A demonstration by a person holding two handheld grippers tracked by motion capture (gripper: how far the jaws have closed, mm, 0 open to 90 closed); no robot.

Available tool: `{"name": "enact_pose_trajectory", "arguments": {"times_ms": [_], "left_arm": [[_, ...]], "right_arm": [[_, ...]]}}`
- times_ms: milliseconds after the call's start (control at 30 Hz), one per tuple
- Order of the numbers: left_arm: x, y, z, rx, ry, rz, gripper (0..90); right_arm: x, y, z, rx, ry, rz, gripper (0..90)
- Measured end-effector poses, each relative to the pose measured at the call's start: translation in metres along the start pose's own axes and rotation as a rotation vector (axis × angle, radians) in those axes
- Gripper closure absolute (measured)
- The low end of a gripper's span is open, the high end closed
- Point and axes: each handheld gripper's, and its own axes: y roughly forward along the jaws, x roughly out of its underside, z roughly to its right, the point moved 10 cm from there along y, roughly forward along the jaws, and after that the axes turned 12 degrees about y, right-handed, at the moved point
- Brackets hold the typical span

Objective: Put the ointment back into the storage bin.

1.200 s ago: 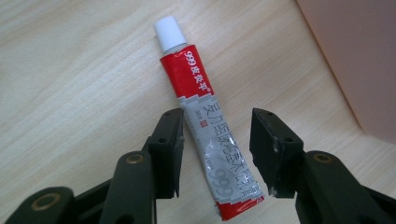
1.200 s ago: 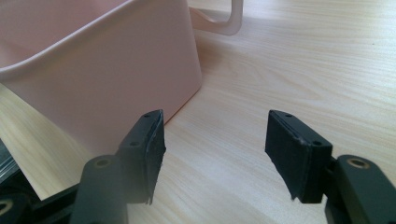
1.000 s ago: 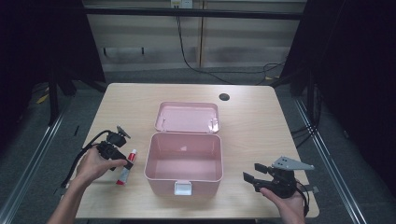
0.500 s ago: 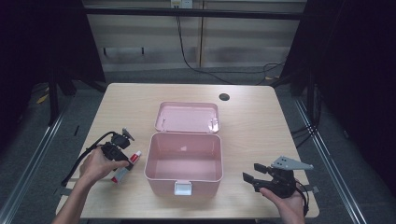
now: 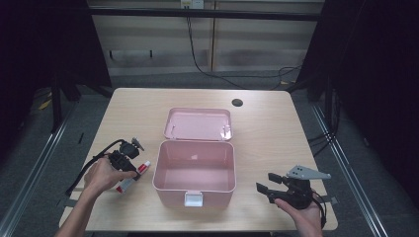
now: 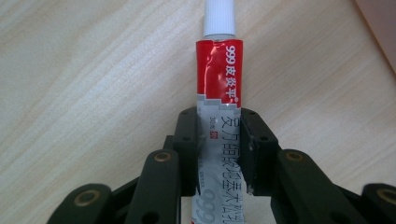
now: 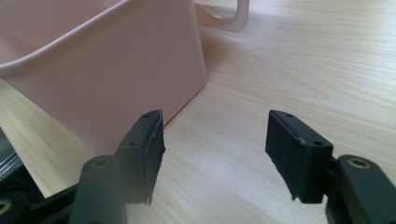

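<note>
A red, white and silver ointment tube (image 6: 218, 93) with a white cap lies on the wooden table (image 5: 276, 128) just left of the open pink box (image 5: 193, 168). My left gripper (image 6: 219, 144) is shut on the tube's silver middle, with the cap pointing away from me. From above, the left gripper (image 5: 129, 165) and tube (image 5: 134, 175) sit beside the box's left wall. My right gripper (image 5: 262, 190) hovers open at the front right, its jaws wide apart with nothing between them; the right gripper (image 7: 215, 149) faces the box's pink wall (image 7: 107, 79).
The box's pink lid (image 5: 198, 123) lies open flat behind it, and a white latch (image 5: 193, 198) hangs at its front. A dark round hole (image 5: 237, 102) marks the table's far side. Cables trail from both grippers.
My left gripper has moved right and slightly nearer along the tube and closed on it. The right gripper has stayed put.
</note>
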Motion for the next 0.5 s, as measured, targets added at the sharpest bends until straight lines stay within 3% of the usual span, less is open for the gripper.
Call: {"name": "enact_pose_trajectory", "arguments": {"times_ms": [367,400,500], "left_arm": [[0.005,-0.01,0.002,0.04,-0.005,0.008,71.0],[0.005,-0.012,0.002,0.043,-0.022,0.016,71.0],[0.006,-0.017,0.004,0.072,-0.007,0.039,71.0]], "right_arm": [[0.0,0.0,0.0,-0.001,0.0,-0.001,37.5],[0.0,0.0,0.0,-0.001,-0.001,-0.002,37.5],[0.0,0.0,0.0,0.001,0.004,-0.003,37.5]]}}
